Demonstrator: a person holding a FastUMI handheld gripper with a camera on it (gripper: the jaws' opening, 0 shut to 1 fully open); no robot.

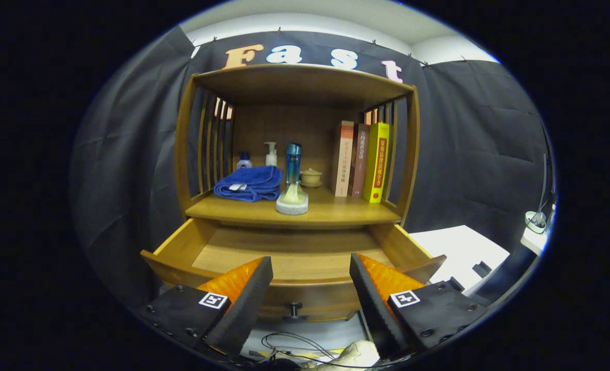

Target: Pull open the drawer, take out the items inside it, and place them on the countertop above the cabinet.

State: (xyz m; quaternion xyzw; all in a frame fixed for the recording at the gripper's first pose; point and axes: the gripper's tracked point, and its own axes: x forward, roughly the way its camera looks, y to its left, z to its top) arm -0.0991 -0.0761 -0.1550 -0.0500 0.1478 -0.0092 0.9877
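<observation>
Honey-brown wooden cabinet (pixel 305 216) with slatted sides; paler wood inside the pulled-out wooden drawer (pixel 289 260), dark round knob (pixel 295 309) at lower centre. On the countertop: deep blue folded cloth (pixel 249 183) at centre left, white pump bottle (pixel 270 154), translucent blue tall bottle (pixel 292 164), pale yellow-green lump on a white-grey round base (pixel 292 200). To the right, upright books: salmon-cream book (pixel 342 158), dark brown book (pixel 358 161), bright yellow book with a red spine band (pixel 376 162).

The drawer (pixel 294 257) is seen pulled open just ahead of the gripper (pixel 311 268), whose fingers are spread apart and hold nothing. The drawer's knob (pixel 295 309) is seen between them. On the countertop (pixel 331 211) above, a folded blue towel (pixel 249 184), a small sponge block (pixel 292 201), bottles (pixel 292 164), a small jar (pixel 311 178) and three upright books (pixel 360 162) are set.
</observation>
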